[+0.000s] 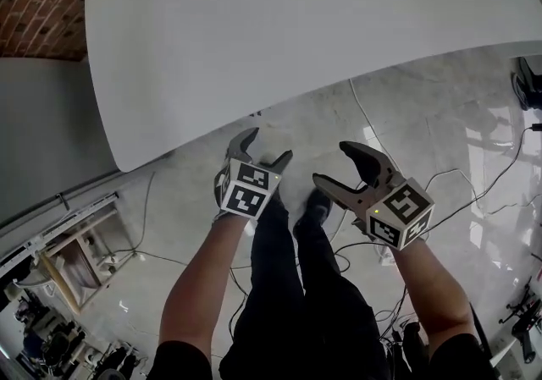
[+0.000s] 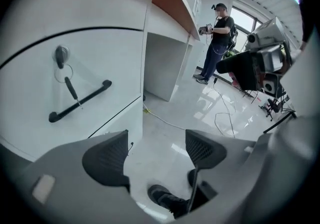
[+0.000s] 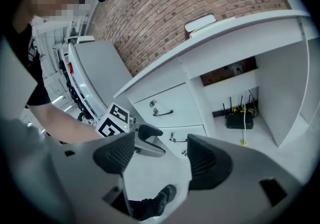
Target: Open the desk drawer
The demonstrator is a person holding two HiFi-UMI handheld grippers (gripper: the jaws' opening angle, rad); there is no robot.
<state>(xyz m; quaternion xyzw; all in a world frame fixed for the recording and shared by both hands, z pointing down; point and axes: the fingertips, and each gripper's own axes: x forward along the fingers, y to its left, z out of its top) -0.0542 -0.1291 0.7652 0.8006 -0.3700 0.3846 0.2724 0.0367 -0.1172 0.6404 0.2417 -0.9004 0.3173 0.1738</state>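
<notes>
glossy floor [image 1: 428, 120], matt white desk [image 1: 296, 23]

The left forearm [image 1: 201, 278] and right forearm [image 1: 434, 283] reach forward side by side. The left gripper [image 1: 268, 143] and right gripper [image 1: 334, 163] each hold 2 jaws apart, empty.

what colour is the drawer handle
Black; the drawer handle shows best in the left gripper view.

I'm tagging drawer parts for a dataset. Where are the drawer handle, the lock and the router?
drawer handle [image 2: 92, 93]: left gripper view, black bar, right of middle.
lock [image 2: 60, 54]: left gripper view, its round face.
router [image 3: 239, 119]: right gripper view, its black body.
</notes>
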